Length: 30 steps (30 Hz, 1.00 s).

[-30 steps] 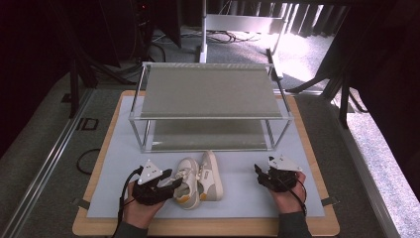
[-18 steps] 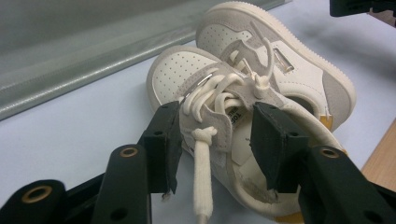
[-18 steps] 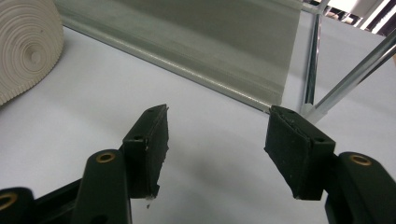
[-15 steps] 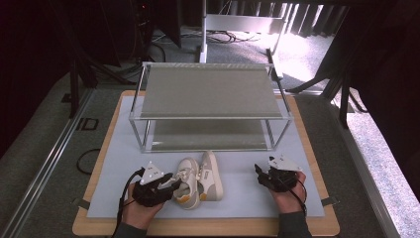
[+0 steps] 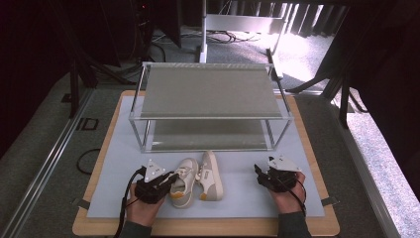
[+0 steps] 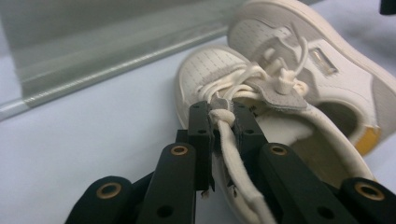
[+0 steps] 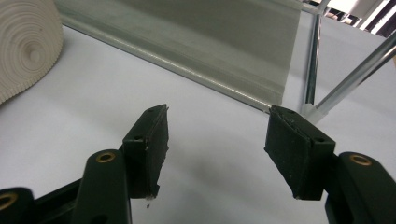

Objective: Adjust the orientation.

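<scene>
Pale mat (image 5: pixel 119 173), left gripper (image 6: pixel 219 122) jaws just closed on shoe (image 6: pixel 243 154) rim, right gripper (image 7: pixel 217 140) jaws wide, empty.

The high view looks forward and down over the wooden worktop (image 5: pixel 208 229) from afar, while each gripper view sits low and close, looking along its own black jaws toward the two-tier metal-framed grey shelf (image 5: pixel 210 91) all three share.
</scene>
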Available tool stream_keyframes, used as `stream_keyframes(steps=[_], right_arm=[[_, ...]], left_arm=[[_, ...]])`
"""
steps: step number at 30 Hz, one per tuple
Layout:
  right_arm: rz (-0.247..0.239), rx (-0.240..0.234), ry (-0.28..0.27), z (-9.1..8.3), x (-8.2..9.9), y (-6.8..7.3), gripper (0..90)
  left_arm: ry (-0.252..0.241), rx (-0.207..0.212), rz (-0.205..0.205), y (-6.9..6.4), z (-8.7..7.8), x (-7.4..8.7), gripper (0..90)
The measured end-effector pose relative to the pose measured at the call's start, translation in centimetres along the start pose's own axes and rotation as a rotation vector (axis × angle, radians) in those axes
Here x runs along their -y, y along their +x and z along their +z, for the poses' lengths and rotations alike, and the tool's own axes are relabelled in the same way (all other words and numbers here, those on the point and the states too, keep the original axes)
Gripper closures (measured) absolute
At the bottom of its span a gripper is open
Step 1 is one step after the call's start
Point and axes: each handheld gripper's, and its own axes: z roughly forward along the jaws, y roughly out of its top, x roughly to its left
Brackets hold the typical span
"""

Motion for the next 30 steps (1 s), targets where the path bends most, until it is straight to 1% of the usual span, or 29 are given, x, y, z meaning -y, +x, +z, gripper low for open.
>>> stream_keyframes(steps=[1, 2, 3, 4, 5, 6, 7, 8, 9, 10, 11, 12, 13, 14, 15, 17, 18, 19, 20, 22, 23, 25, 26, 27, 28, 29, 30], right_arm=[[-0.001, -0.001, 0.0, 0.0, 0.0, 0.1, 38.8], [-0.001, -0.001, 0.0, 0.0, 0.0, 0.1, 38.8], [-0.002, -0.002, 0.001, 0.1, 0.0, 0.1, 38.8], [-0.002, -0.002, 0.001, 0.1, 0.0, 0.1, 38.8], [-0.002, -0.001, 0.0, 0.0, 0.0, 0.1, 38.8], [-0.002, -0.001, 0.0, 0.0, 0.0, 0.1, 38.8], [-0.001, -0.002, 0.0, 0.0, 0.0, 0.1, 38.8], [-0.001, -0.002, 0.0, 0.0, 0.0, 0.1, 38.8], [-0.003, -0.002, -0.001, 0.1, 0.0, 0.2, 38.8], [-0.003, -0.002, -0.001, 0.1, 0.0, 0.2, 38.8], [-0.006, -0.005, 0.001, 0.1, 0.0, 0.3, 38.8], [-0.006, -0.005, 0.001, 0.1, 0.0, 0.3, 38.8], [-0.007, -0.006, 0.001, 0.1, 0.0, 0.3, 38.8], [-0.013, -0.008, 0.0, 0.1, -0.1, 0.5, 38.8], [-0.012, -0.008, 0.003, 0.2, -0.1, 0.5, 38.8], [-0.016, -0.011, 0.002, 0.2, -0.1, 0.7, 38.8], [-0.017, -0.013, 0.003, 0.2, -0.1, 0.7, 38.8], [-0.017, -0.013, 0.003, 0.2, -0.1, 0.7, 38.8], [-0.022, -0.018, 0.003, 0.2, -0.2, 0.8, 38.8], [-0.025, -0.022, 0.002, 0.2, -0.3, 1.0, 38.8], [-0.025, -0.022, 0.002, 0.2, -0.3, 1.0, 38.8], [-0.03, -0.035, -0.005, 0.0, -0.5, 1.4, 38.8], [-0.034, -0.052, -0.012, -0.1, -0.7, 1.8, 38.8], [-0.034, -0.052, -0.012, -0.1, -0.7, 1.8, 38.8], [-0.04, -0.073, -0.024, -0.3, -1.1, 2.3, 38.8], [-0.04, -0.073, -0.024, -0.3, -1.1, 2.3, 38.8], [-0.041, -0.087, -0.029, -0.4, -1.3, 2.5, 38.8]], left_arm=[[-0.002, -0.021, 0.009, 0.0, 0.1, -0.3, 81.3], [-0.002, -0.021, 0.009, 0.0, 0.1, -0.3, 81.3], [-0.009, -0.054, 0.016, 0.0, 0.1, -0.6, 81.3], [-0.009, -0.054, 0.016, 0.0, 0.1, -0.6, 81.3], [-0.026, -0.081, 0.019, 0.1, 0.1, -0.8, 81.3], [-0.026, -0.081, 0.019, 0.1, 0.1, -0.8, 81.3], [-0.048, -0.103, 0.013, 0.3, 0.0, -0.9, 81.3], [-0.048, -0.103, 0.013, 0.3, 0.0, -0.9, 81.4], [-0.064, -0.132, 0.004, 0.4, 0.2, -0.9, 81.4], [-0.064, -0.132, 0.004, 0.4, 0.2, -0.9, 81.3], [-0.055, -0.154, 0.021, 0.4, 0.5, -0.8, 81.3], [-0.055, -0.154, 0.021, 0.4, 0.5, -0.8, 81.3], [-0.047, -0.161, 0.03, 0.5, 1.0, -0.7, 81.3], [-0.037, -0.152, 0.022, 0.5, 1.3, -0.5, 81.2], [-0.047, -0.131, 0.014, 0.6, 1.4, -0.4, 80.9], [-0.052, -0.132, 0.012, 0.6, 1.4, -0.2, 80.0], [-0.055, -0.106, 0.005, 0.7, 1.4, -0.2, 78.4], [-0.055, -0.106, 0.005, 0.7, 1.4, -0.2, 74.5], [-0.082, -0.042, -0.027, 1.0, 1.4, -0.1, 64.8], [-0.087, -0.027, -0.049, 1.1, 1.5, 0.0, 57.1], [-0.087, -0.027, -0.049, 1.1, 1.5, 0.0, 54.7], [-0.108, 0.006, -0.073, 1.4, 1.3, 0.2, 53.4], [-0.128, 0.033, -0.098, 1.7, 1.0, 0.4, 50.8], [-0.128, 0.033, -0.098, 1.7, 1.0, 0.4, 50.6], [-0.164, 0.061, -0.118, 1.9, 0.6, 0.5, 49.3], [-0.164, 0.061, -0.118, 1.9, 0.6, 0.5, 49.2], [-0.175, 0.073, -0.122, 1.9, 0.4, 0.5, 49.2]])
